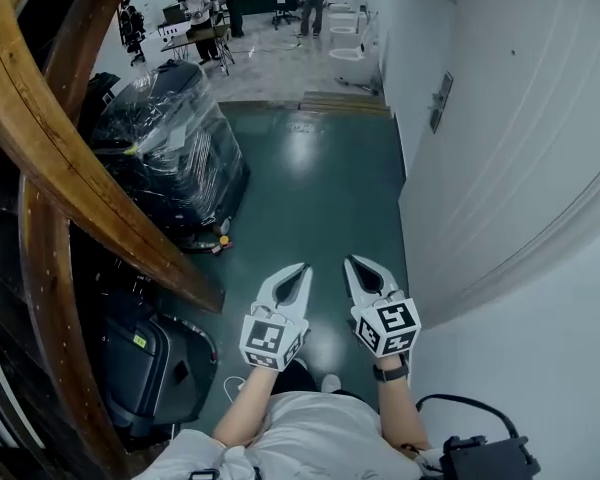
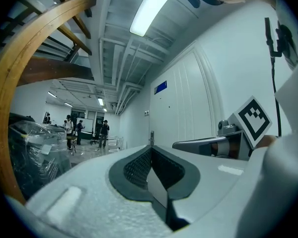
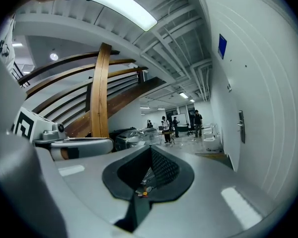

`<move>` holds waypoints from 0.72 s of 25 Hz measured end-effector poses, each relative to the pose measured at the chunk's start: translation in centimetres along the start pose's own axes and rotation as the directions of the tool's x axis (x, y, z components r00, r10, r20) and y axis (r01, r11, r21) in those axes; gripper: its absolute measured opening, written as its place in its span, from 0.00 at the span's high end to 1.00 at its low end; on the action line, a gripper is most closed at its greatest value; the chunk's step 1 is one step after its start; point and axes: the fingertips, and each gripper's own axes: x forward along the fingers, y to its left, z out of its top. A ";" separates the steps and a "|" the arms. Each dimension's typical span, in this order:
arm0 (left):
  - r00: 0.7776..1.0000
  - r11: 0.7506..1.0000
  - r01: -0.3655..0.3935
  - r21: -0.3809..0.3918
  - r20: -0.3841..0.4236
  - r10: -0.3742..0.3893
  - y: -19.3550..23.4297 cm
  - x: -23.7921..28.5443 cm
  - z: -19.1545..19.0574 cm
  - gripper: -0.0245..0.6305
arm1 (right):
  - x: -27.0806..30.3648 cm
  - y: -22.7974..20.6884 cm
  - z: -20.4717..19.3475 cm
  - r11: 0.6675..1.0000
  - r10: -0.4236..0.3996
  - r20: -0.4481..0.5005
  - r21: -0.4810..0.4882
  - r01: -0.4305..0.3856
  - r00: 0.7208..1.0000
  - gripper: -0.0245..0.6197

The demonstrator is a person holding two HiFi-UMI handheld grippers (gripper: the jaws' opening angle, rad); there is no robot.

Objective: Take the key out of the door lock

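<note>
Approach stage: I hold my left gripper [image 1: 305, 266] and right gripper [image 1: 348, 260] level, both sets of fingers pressed together and empty, well short of the door lock [image 1: 440, 100]. The key is too small to make out. Next, I must reach the lock and open one gripper's fingers.

Glossy, smooth dark green floor [image 1: 320, 188], curved varnished brown wooden beam [image 1: 75, 173], matt white panelled door [image 1: 510, 108], crinkled shiny clear plastic wrap [image 1: 170, 133] over a black load.
</note>
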 end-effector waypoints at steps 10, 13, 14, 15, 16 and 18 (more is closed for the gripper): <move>0.999 1.000 -0.002 -0.013 0.047 0.002 14.5 11.5 -0.5 0.96 | 17.5 -2.9 1.2 0.993 0.050 -0.011 -0.104 -0.051 0.999 0.97; 0.997 1.000 -0.018 -0.012 0.079 0.019 20.6 14.8 1.5 0.96 | 23.6 -3.9 3.5 0.993 0.039 -0.004 -0.109 -0.039 0.999 0.97; 0.996 1.000 -0.019 -0.006 0.085 0.020 22.4 15.7 2.2 0.96 | 25.4 -4.1 4.4 0.993 0.036 0.007 -0.113 -0.035 0.999 0.97; 0.996 1.000 -0.018 0.000 0.090 0.018 24.1 16.6 2.7 0.96 | 27.0 -4.4 5.2 0.993 0.030 0.022 -0.117 -0.027 0.999 0.96; 0.995 1.000 -0.017 0.004 0.096 0.016 25.7 17.5 3.1 0.96 | 28.5 -4.8 5.8 0.993 0.021 0.039 -0.121 -0.017 0.999 0.97; 0.995 1.000 -0.019 -0.002 0.099 0.019 28.7 19.1 3.1 0.96 | 31.1 -5.4 6.4 0.992 0.004 0.069 -0.125 0.005 0.998 0.97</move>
